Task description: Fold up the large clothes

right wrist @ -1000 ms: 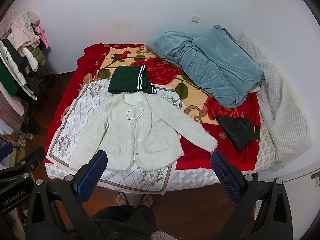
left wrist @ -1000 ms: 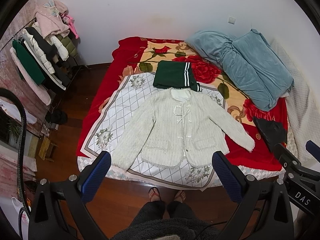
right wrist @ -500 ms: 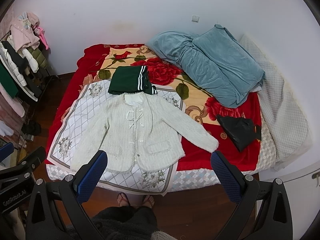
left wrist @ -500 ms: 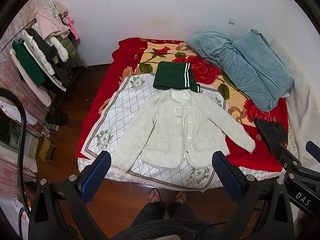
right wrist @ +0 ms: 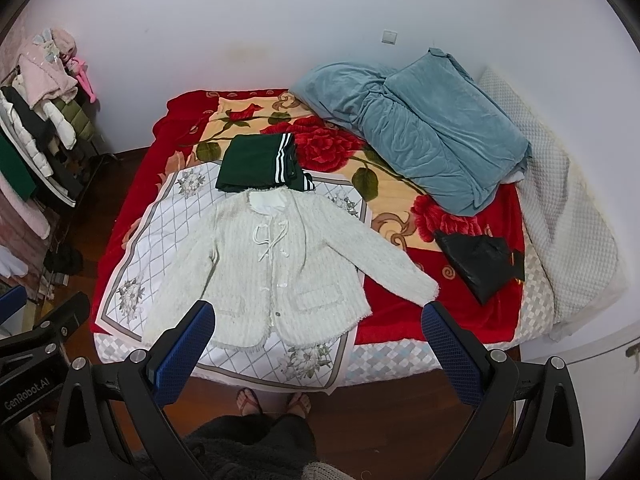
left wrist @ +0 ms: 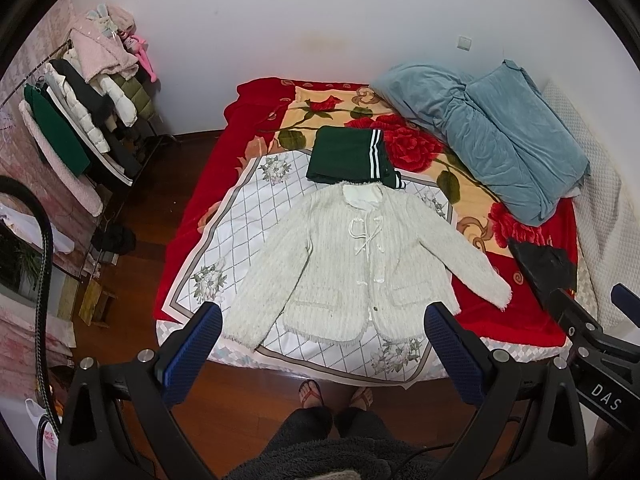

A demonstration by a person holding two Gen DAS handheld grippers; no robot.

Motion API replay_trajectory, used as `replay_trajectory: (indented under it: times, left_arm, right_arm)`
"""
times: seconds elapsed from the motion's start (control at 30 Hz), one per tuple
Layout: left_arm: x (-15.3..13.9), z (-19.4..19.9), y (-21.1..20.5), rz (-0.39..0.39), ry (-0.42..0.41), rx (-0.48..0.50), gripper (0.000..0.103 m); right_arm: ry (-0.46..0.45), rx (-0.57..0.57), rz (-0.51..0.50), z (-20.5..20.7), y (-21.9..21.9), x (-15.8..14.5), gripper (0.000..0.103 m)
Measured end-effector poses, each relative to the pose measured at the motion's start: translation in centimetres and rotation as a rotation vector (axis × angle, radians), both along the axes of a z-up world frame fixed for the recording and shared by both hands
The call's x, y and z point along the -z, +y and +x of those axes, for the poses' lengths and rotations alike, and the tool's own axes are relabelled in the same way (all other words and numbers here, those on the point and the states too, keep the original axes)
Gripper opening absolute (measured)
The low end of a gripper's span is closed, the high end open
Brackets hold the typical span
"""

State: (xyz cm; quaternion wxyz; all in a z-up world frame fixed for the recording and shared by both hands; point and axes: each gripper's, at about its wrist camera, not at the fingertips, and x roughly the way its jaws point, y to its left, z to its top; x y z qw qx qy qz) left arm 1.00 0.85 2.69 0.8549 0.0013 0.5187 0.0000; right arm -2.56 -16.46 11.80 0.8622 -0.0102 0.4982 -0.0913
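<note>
With the white cardigan [left wrist: 352,264] laid flat, front up and sleeves spread, on the bed [left wrist: 520,320], folding is judged not yet begun, and both the left gripper [left wrist: 324,344] and right gripper [right wrist: 320,340], held spread and empty above, must be lowered to a sleeve.

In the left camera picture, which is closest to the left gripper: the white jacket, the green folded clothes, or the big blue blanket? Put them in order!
From the left gripper, held open above the bed's near edge:
1. White jacket, spread flat just ahead of the fingers.
2. Green folded clothes, just beyond the jacket's collar.
3. Blue blanket, heaped at the far right by the wall.
</note>
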Motion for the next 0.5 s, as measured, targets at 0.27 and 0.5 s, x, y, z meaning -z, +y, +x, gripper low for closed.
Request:
replay_trajectory:
  times: [0.27, 0.5]
  left_arm:
    - [0.2, 0.4, 0.0, 0.002, 0.001, 0.000, 0.103]
    - [0.3, 0.5, 0.0, 0.001, 0.001, 0.002, 0.103]
  right_arm:
    - [0.000, 0.001, 0.001, 0.7, 0.0, 0.5, 0.103]
    - [0.005, 0.002, 0.001, 0.9, 0.1, 0.5, 0.103]
